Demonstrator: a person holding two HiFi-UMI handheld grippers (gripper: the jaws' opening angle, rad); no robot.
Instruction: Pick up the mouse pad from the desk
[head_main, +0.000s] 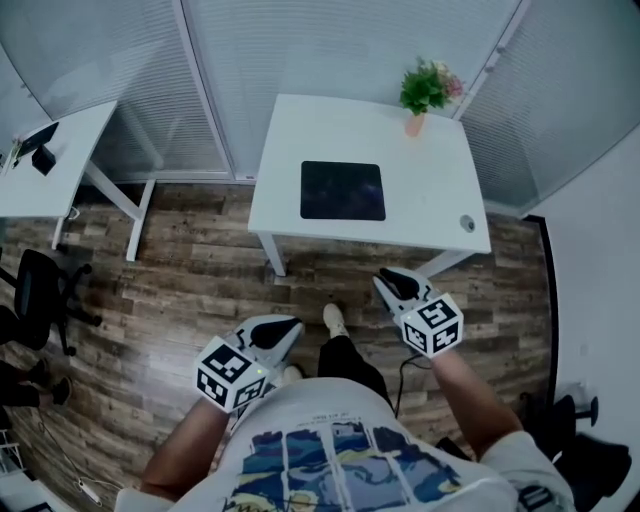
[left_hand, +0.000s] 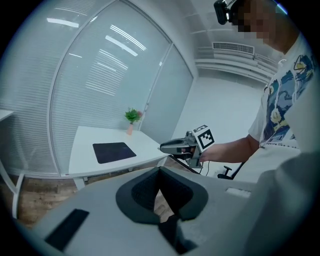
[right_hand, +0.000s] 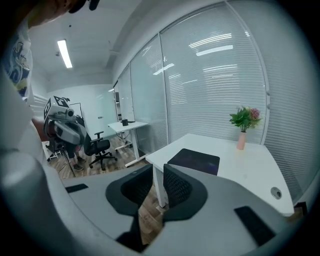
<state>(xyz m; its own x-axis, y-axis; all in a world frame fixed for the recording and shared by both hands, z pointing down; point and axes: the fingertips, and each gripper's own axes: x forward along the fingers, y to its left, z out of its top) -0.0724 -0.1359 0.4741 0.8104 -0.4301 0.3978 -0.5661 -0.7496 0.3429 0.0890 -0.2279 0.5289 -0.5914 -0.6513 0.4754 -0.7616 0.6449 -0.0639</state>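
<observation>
The black mouse pad (head_main: 342, 190) lies flat in the middle of the white desk (head_main: 290, 205). It also shows as the dark mouse pad (left_hand: 114, 151) in the left gripper view and as the mouse pad (right_hand: 194, 161) in the right gripper view. Both grippers hang over the wooden floor, short of the desk's near edge. My left gripper (head_main: 288, 328) (left_hand: 160, 172) has its tips together and holds nothing. My right gripper (head_main: 385, 282) (right_hand: 158, 170) stands a little apart at the tips, empty, pointing toward the desk's near corner.
A small potted plant (head_main: 425, 95) stands at the desk's far right corner, and a cable hole (head_main: 467, 224) sits near its right front. Glass walls with blinds close in behind. A second desk (head_main: 50, 160) and an office chair (head_main: 40, 290) are at the left.
</observation>
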